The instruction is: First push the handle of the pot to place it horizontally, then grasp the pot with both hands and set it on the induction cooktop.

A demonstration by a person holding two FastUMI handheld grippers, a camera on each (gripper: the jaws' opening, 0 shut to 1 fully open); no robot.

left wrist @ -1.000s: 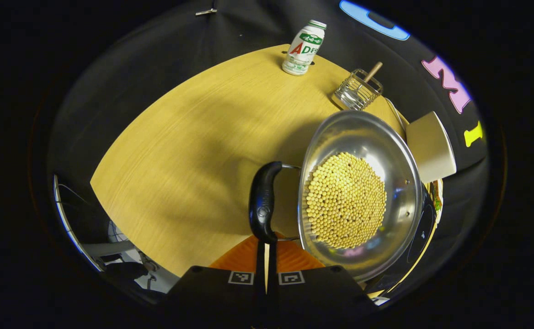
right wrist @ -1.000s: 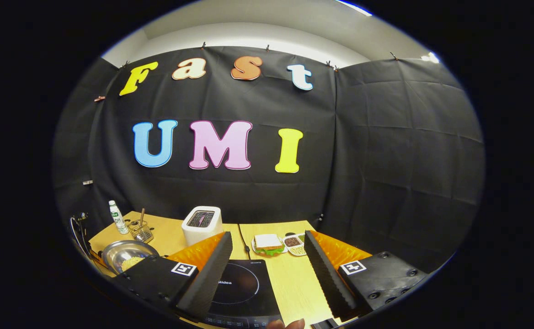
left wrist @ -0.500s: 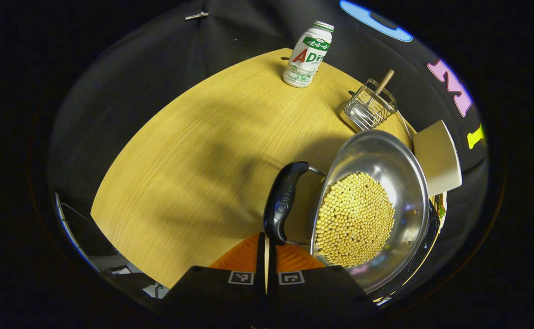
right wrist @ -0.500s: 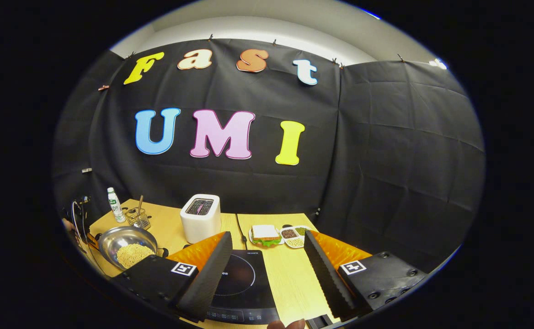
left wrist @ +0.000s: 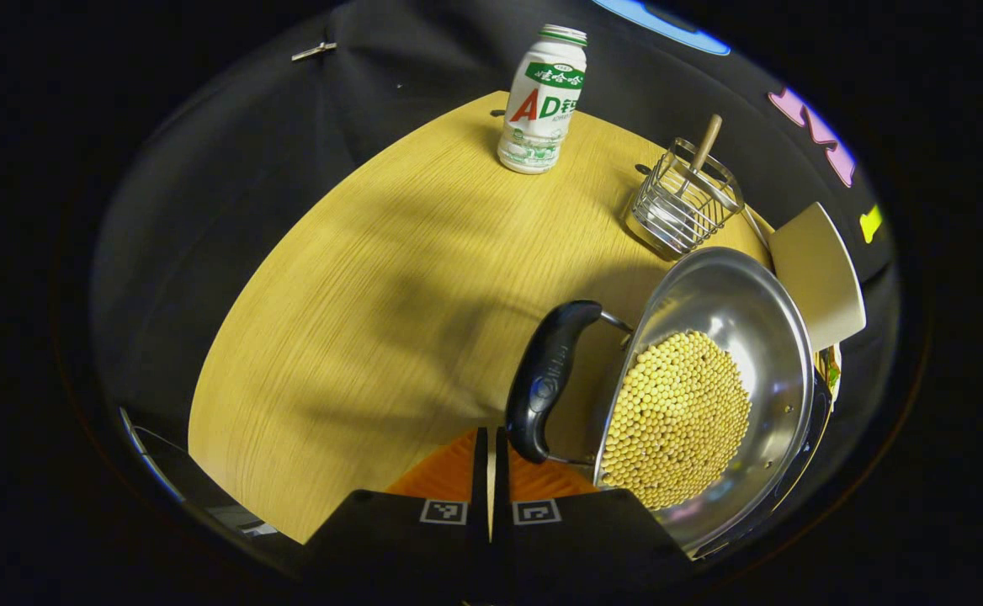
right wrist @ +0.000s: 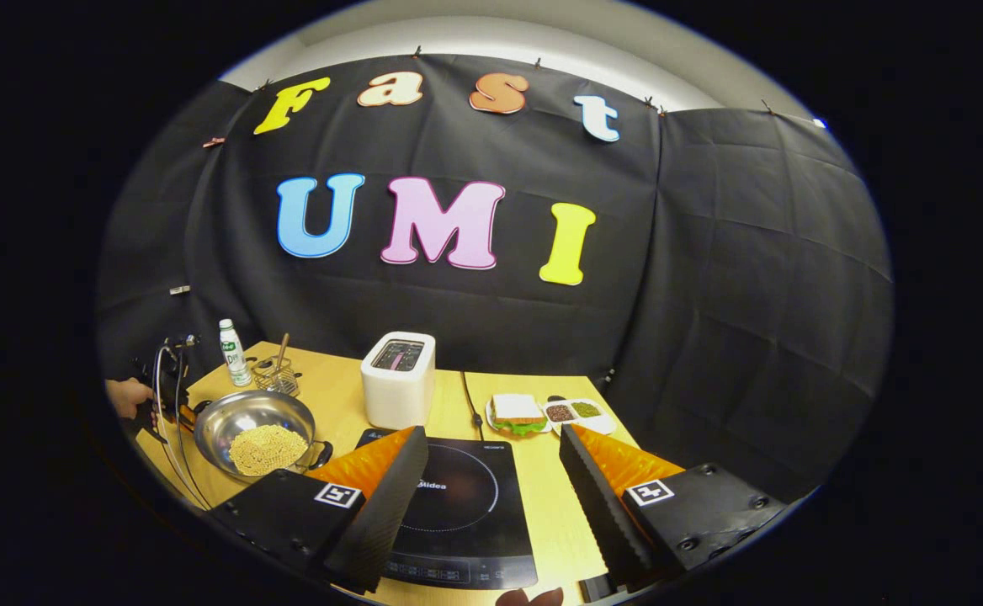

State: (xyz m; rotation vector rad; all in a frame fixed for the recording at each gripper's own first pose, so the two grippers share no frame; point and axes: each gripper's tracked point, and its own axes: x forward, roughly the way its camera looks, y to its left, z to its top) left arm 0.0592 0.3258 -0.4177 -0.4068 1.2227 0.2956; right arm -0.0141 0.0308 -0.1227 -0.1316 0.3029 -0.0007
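A steel pot holding yellow beans stands on the wooden table. Its black side handle points toward my left gripper, which is shut with nothing between its fingers; the tips sit just left of the handle's near end. In the right gripper view the pot is at the left, with a second black handle on its right side. The black induction cooktop lies right of it. My right gripper hangs open above the cooktop's front.
A white drink bottle and a wire basket with a wooden stick stand behind the pot. A white toaster is behind the cooktop, with a sandwich plate and small dishes to its right. A hand shows at the left table edge.
In the left gripper view the pot and handle slid right and the handle now tilts; the fingertips are off its end. The right gripper view tipped downward, showing more of the cooktop and pot.
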